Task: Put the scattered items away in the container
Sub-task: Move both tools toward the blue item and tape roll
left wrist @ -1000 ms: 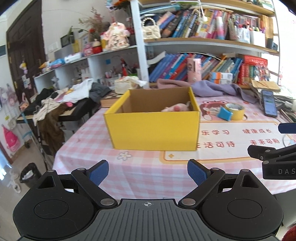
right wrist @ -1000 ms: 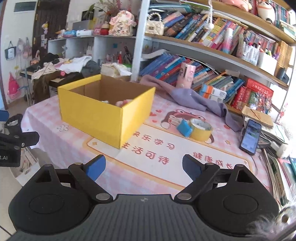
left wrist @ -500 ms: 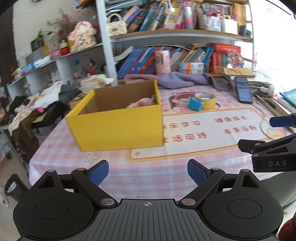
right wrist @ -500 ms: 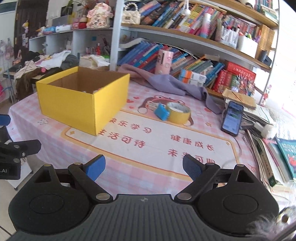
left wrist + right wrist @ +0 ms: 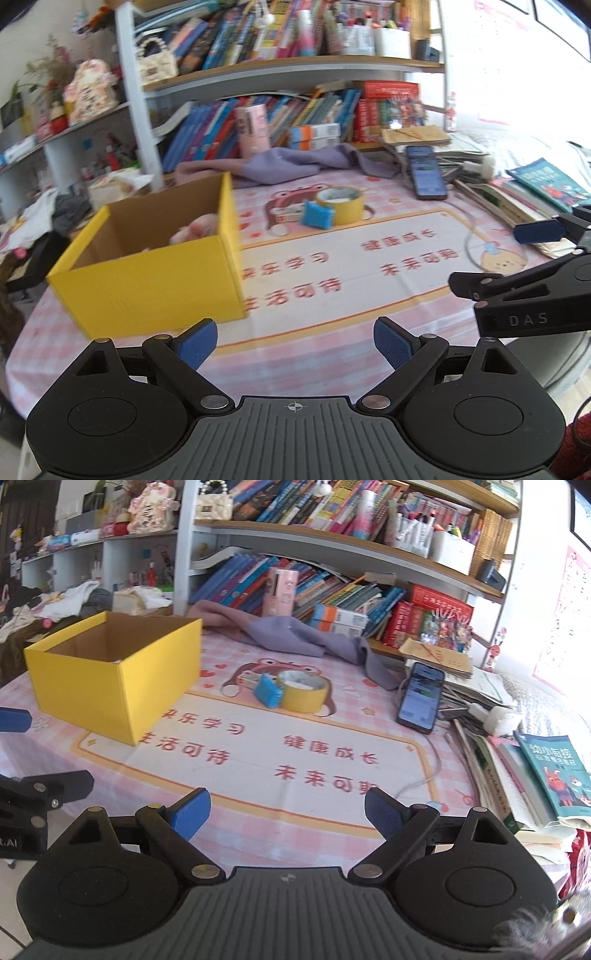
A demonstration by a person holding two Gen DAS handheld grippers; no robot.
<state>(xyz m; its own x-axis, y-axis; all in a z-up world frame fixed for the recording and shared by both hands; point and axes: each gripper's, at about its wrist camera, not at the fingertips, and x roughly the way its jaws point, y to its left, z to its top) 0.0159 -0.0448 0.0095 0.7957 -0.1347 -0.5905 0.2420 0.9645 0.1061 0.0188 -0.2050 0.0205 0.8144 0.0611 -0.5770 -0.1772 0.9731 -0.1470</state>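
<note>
Both tools sit at the near edge of the desk (image 5: 258, 746), which carries a pink checked cloth. My left tool (image 5: 294, 341) has blue pads spread wide, nothing between them. My right tool (image 5: 287, 810) is likewise apart and empty. The open yellow cardboard box (image 5: 155, 284) stands far left, a pink soft item (image 5: 201, 227) inside it. The roll of yellow tape (image 5: 303, 690) lies mid-desk, right of the box, with the small blue block (image 5: 267, 693) touching its left side. A dark phone (image 5: 421, 698) lies further right.
</note>
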